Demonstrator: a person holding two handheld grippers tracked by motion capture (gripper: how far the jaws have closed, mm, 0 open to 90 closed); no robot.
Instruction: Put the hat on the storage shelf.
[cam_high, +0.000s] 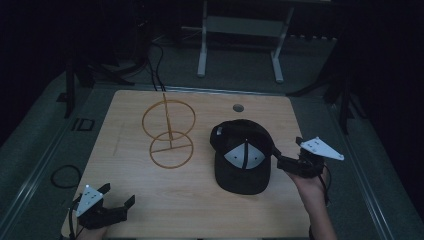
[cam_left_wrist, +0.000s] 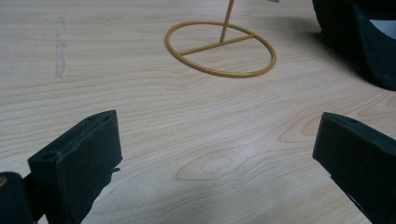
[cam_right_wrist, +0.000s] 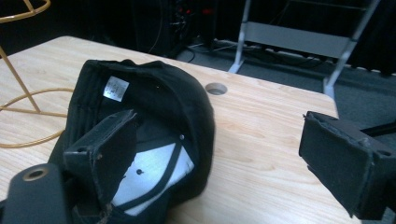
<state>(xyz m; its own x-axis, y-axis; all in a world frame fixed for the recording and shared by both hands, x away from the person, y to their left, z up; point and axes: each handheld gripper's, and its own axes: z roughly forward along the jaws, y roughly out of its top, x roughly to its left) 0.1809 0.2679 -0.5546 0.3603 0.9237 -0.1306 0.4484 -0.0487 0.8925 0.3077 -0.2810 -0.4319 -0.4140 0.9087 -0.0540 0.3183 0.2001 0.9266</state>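
right claw (cam_high: 284, 161) gapes wide at the cap's (cam_high: 241, 156) rim, ready to grip; left claw (cam_high: 118, 199) idles open, empty, near the surface's front-left corner.

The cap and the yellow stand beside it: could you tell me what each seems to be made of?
The cap looks like black woven fabric, matte, with a sewn label and pale inner panels. The stand seems to be thin metal wire with a mustard coating, judging by its rigid, even rings.
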